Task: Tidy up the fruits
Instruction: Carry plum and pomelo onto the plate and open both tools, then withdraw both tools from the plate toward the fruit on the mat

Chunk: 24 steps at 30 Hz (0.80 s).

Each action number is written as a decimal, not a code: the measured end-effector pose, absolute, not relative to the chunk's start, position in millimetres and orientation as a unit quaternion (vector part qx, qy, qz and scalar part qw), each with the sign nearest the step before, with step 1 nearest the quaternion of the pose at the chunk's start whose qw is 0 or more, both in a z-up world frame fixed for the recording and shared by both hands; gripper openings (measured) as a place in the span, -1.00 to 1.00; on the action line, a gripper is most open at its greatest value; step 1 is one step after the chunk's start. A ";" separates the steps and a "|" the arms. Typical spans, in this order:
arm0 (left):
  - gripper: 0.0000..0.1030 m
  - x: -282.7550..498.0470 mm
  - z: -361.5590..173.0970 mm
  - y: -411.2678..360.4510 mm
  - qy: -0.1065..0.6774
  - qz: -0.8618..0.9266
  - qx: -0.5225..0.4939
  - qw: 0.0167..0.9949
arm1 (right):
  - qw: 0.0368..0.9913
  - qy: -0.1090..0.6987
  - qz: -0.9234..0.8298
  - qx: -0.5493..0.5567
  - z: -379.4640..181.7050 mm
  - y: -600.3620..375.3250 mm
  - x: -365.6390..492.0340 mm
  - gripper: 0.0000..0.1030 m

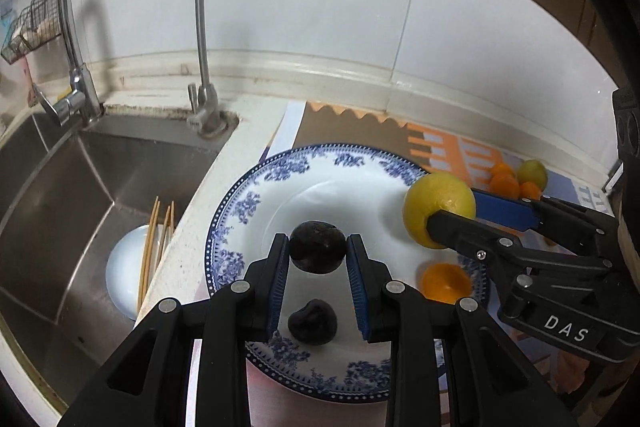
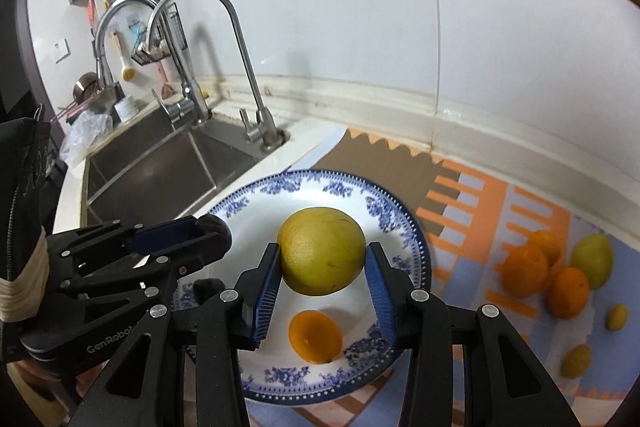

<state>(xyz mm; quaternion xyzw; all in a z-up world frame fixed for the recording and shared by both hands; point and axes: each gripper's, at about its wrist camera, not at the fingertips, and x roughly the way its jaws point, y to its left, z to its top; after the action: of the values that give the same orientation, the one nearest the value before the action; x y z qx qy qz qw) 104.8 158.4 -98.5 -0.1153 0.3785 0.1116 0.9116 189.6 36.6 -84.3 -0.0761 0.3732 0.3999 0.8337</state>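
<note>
A blue-patterned white plate lies on the counter beside the sink. My left gripper is shut on a dark plum just above the plate; a second dark plum lies on the plate below it. My right gripper is shut on a yellow-green citrus fruit above the plate's right side. A small orange lies on the plate under it. The left gripper shows in the right wrist view, its plum mostly hidden.
Several oranges, a green-yellow fruit and small kumquats lie on the patterned mat to the right. A steel sink holds a bowl and chopsticks. Two faucets stand behind it.
</note>
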 end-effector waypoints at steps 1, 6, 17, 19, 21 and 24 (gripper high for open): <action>-0.44 107.1 -101.1 159.0 0.385 0.111 -0.115 0.909 | 0.831 0.378 0.400 -0.078 -87.4 38.8 190.7 -0.16; -0.44 114.5 -109.2 162.9 0.402 0.111 -0.123 0.901 | 0.820 0.399 0.402 -0.081 -99.1 45.5 197.1 -0.16; -0.12 119.4 -121.1 167.9 0.427 0.111 -0.139 0.886 | 0.807 0.429 0.398 -0.080 -109.4 53.1 205.4 -0.14; -0.09 117.2 -117.9 167.6 0.422 0.117 -0.134 0.889 | 0.806 0.431 0.399 -0.079 -108.8 53.1 205.2 -0.13; -0.08 115.6 -113.7 167.3 0.418 0.119 -0.129 0.891 | 0.808 0.427 0.399 -0.076 -105.5 51.9 203.3 -0.10; -0.07 112.4 -105.2 165.4 0.410 0.121 -0.122 0.896 | 0.821 0.406 0.393 -0.079 -94.4 47.5 197.7 -0.04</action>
<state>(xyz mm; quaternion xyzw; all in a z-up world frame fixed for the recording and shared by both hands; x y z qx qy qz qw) 112.4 165.4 -105.2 -0.1218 0.4101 0.1212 0.8957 197.7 47.5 -94.4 -0.0789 0.4064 0.3933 0.8209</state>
